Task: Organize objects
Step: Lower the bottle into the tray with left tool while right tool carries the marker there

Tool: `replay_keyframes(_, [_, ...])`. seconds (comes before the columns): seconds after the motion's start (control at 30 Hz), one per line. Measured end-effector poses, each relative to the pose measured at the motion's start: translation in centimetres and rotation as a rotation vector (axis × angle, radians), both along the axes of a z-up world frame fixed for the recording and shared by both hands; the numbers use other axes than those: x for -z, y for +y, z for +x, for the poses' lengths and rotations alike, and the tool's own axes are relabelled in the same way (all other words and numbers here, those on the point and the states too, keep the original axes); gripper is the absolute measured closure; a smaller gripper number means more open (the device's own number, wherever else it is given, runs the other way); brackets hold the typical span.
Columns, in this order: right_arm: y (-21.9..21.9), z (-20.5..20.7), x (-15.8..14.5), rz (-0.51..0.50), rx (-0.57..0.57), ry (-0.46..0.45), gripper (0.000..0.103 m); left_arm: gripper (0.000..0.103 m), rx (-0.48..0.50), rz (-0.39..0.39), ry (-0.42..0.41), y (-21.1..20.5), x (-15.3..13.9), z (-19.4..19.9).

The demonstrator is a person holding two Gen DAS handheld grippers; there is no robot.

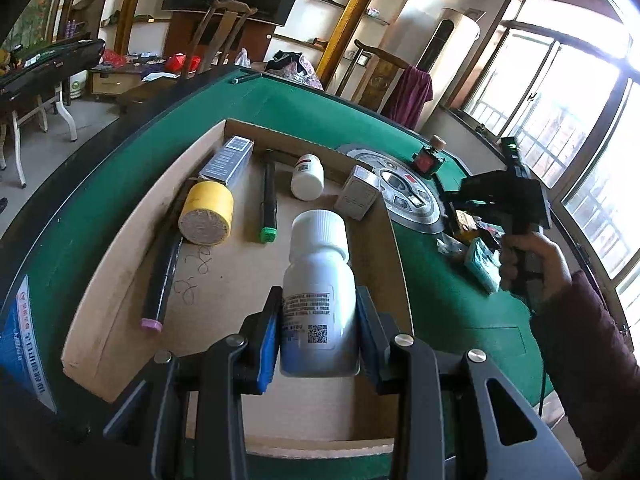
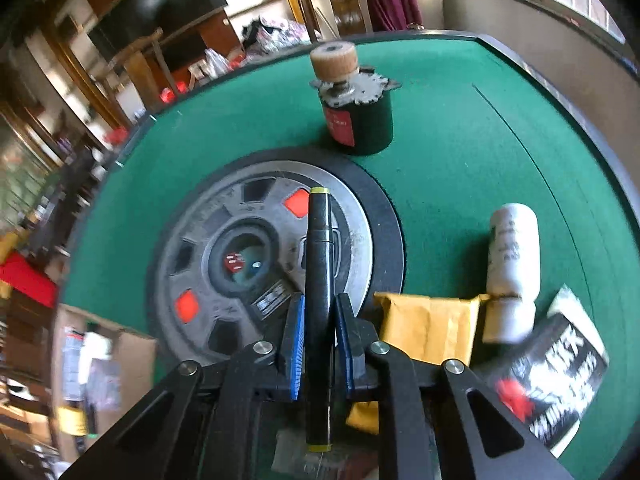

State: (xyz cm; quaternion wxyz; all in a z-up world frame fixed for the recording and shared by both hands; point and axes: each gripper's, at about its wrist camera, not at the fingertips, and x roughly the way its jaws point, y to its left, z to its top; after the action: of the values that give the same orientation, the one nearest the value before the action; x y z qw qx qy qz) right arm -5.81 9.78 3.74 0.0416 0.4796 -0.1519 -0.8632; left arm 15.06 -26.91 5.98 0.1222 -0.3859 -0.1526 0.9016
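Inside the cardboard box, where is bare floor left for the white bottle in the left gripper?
Bare patch: the box floor near the left gripper, under the held white bottle, right of the pink-capped marker. Crowded: the far end, with the yellow roll, green-capped marker and small white bottle.

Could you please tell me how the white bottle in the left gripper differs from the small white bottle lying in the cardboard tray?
The held white bottle is clamped in the left gripper above the cardboard tray; the small white bottle lies free near its far wall. The held one looks larger, though it is nearer the camera. Both have white caps and printed labels.
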Motion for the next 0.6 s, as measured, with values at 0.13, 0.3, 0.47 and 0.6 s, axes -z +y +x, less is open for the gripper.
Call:
replay_keyframes(0.13, [0.2, 2.7, -1.6, -0.098, -0.044, 0.054, 0.087, 0.070, -0.015, -0.011, 0.008, 0.3, -0.5, 0.2])
replay_keyframes(0.3, [-2.3, 4.0, -3.8, -0.203, -0.138, 0.083, 0.087, 0.070, -0.012, -0.073, 0.010, 1.3, -1.1, -0.1])
replay_keyframes(0.47, [-6.5, 5.8, -4.6, -0.298, -0.248, 0.071, 0.086, 0.070, 0.014, -0.108, -0.022, 2.1, -1.5, -2.1])
replay_keyframes(0.6, [-10.0, 6.6, -4.2, -0.331, -0.318, 0.047, 0.086, 0.070, 0.010, -0.132, -0.038, 1.9, -1.6, -4.0])
